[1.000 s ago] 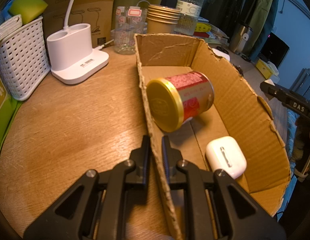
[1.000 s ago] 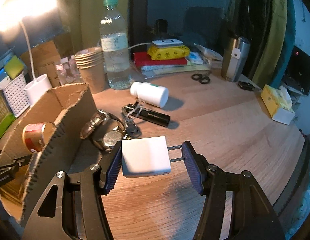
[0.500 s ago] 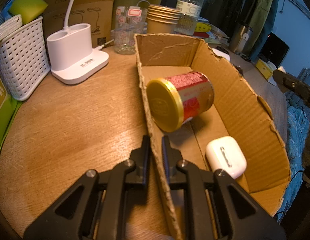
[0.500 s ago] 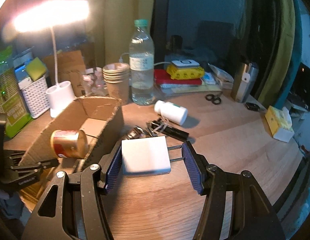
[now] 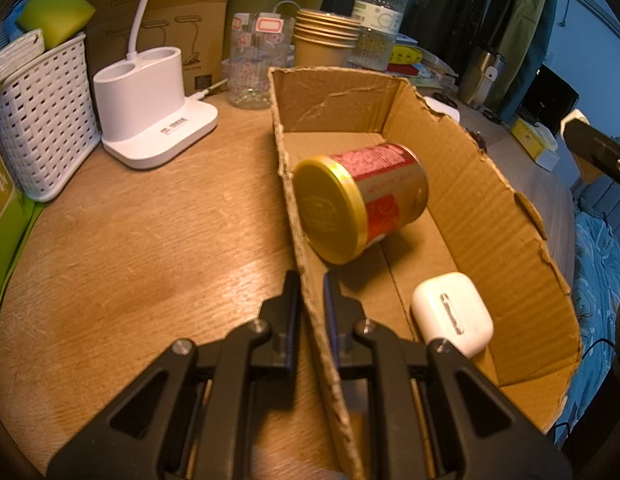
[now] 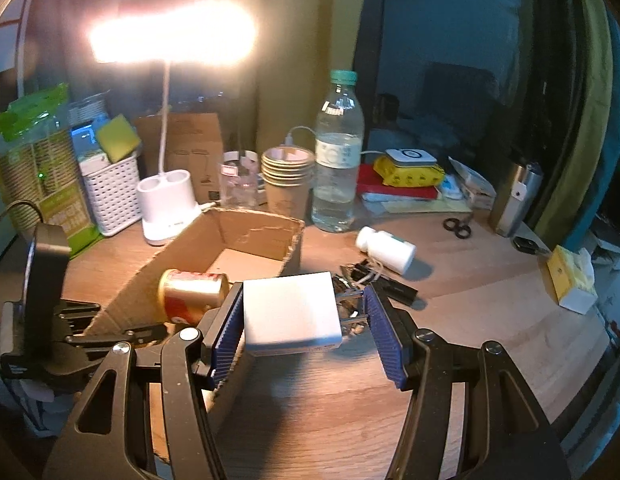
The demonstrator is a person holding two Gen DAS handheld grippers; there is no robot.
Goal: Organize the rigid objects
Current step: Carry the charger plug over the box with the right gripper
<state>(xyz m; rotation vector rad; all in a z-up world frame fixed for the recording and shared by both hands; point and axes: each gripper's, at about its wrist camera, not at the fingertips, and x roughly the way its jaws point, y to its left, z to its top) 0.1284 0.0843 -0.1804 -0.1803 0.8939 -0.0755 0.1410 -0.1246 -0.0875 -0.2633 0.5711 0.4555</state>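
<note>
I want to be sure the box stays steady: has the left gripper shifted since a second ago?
No. The left gripper still pinches the cardboard box wall at the same spot, just below the can.

White charger (image 6: 290,312) between right gripper (image 6: 305,332) jaws

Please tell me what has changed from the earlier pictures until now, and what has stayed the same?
The right gripper has carried the white square charger up off the wooden desk and toward the open cardboard box, which now shows more of its inside. Nothing was grasped or released. The left gripper stays clamped on the box's wall; the red and gold can and white earbud case lie as before.
</note>
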